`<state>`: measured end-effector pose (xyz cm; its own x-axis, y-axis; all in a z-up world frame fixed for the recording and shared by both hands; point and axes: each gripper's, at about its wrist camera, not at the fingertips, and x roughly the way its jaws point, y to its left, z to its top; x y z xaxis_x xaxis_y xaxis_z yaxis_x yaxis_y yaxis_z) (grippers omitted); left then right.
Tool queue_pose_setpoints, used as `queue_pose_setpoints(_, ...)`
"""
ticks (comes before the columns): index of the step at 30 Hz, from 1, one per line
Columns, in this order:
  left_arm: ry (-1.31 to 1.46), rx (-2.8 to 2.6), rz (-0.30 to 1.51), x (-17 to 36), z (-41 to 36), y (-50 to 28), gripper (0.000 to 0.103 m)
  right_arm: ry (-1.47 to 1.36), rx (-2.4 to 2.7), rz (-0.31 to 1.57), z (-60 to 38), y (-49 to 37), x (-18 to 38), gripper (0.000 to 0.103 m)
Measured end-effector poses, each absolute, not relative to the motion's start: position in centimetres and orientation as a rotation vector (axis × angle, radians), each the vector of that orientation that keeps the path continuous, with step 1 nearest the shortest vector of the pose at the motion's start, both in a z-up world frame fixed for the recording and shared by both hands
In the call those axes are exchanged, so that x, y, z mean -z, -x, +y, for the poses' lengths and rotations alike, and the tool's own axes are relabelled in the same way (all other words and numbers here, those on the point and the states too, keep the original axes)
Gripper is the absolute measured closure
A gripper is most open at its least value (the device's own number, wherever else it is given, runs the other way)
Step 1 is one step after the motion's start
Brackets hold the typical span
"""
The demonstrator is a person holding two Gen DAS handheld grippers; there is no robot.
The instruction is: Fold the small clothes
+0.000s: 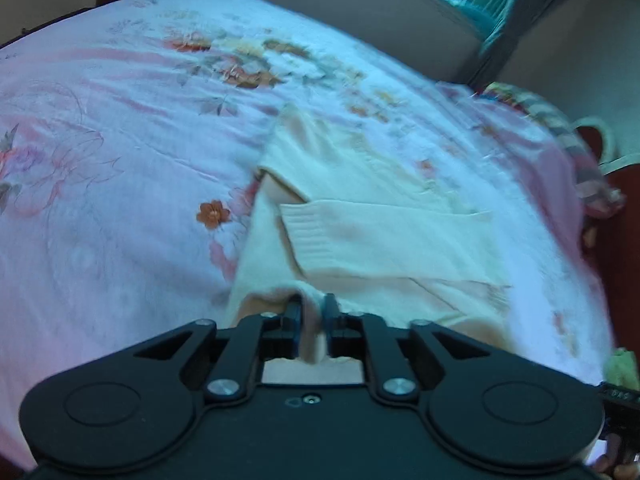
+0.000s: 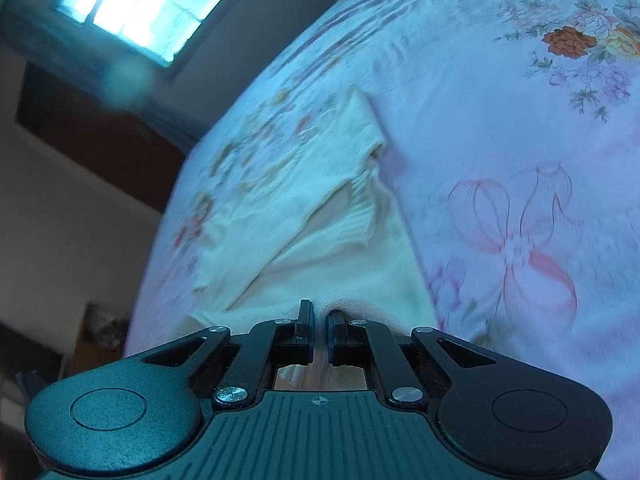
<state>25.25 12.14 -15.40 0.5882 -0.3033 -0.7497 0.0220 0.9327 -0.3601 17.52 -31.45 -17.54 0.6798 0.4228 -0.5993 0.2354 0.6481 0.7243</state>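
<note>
Both grippers, left gripper (image 1: 313, 322) and right gripper (image 2: 319, 330), pinched the cream sweater's (image 1: 360, 236) hem on the bed (image 1: 100, 160); motion blurred its far edge.

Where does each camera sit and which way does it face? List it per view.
Left wrist: on the left gripper, looking down along its fingers over the cream sweater on the floral bedsheet; fingers pinch a fold.
Right wrist: on the right gripper, facing the same sweater, window behind; fingers pinch its edge.
Shared: sweater and bedsheet.
</note>
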Motion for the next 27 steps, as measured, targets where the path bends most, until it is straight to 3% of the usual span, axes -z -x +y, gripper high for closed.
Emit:
queue_pose_setpoints(1,0.314,0.163,0.95,15.8,11.8,-26.1,0.081,-0.884,-0.103,0.864,-31.5,-18.6,18.3,0.098)
queue_pose_setpoints(5,0.273,0.15,0.988,16.5,12.0,-27.3,0.079,-0.842,-0.032,0.921,-31.1,-20.9,19.9,0.097)
queue_pose_setpoints(6,0.284,0.155,0.981,16.3,12.5,-27.1,0.078,-0.847,-0.03,0.917,-31.2,-21.0,19.9,0.09)
queue_pose_setpoints(8,0.282,0.146,0.965,15.9,13.2,-26.9,0.076,-0.866,-0.035,0.898,-31.7,-21.2,19.6,0.069)
queue_pose_setpoints(9,0.27,0.142,0.951,15.6,13.5,-26.9,0.075,-0.869,-0.026,0.882,-32.0,-21.2,19.4,0.039)
queue_pose_setpoints(10,0.245,0.133,0.939,15.5,13.7,-27.0,0.074,-0.86,0.001,0.859,-32.4,-21.2,18.8,0.021)
queue_pose_setpoints(14,0.156,0.119,0.928,15.5,13.7,-27.1,0.073,-0.803,0.039,0.833,-33.0,-21.4,17.7,0.021)
queue_pose_setpoints(19,0.041,0.158,0.917,16.1,11.8,-27.7,0.073,-0.435,0.04,0.833,-29.6,-20.7,17.0,0.022)
queue_pose_setpoints(20,0.014,0.164,0.91,16.2,11.2,-27.8,0.073,-0.393,0.029,0.845,-28.9,-20.8,17.6,0.025)
queue_pose_setpoints(22,-0.022,0.179,0.903,16.4,10.3,-28.2,0.073,-0.354,0.009,0.872,-28.2,-21.0,18.4,0.046)
queue_pose_setpoints(27,-0.092,0.149,0.888,17.1,9.5,-29.5,0.073,-0.345,-0.019,0.882,-28.0,-22.0,19.9,0.047)
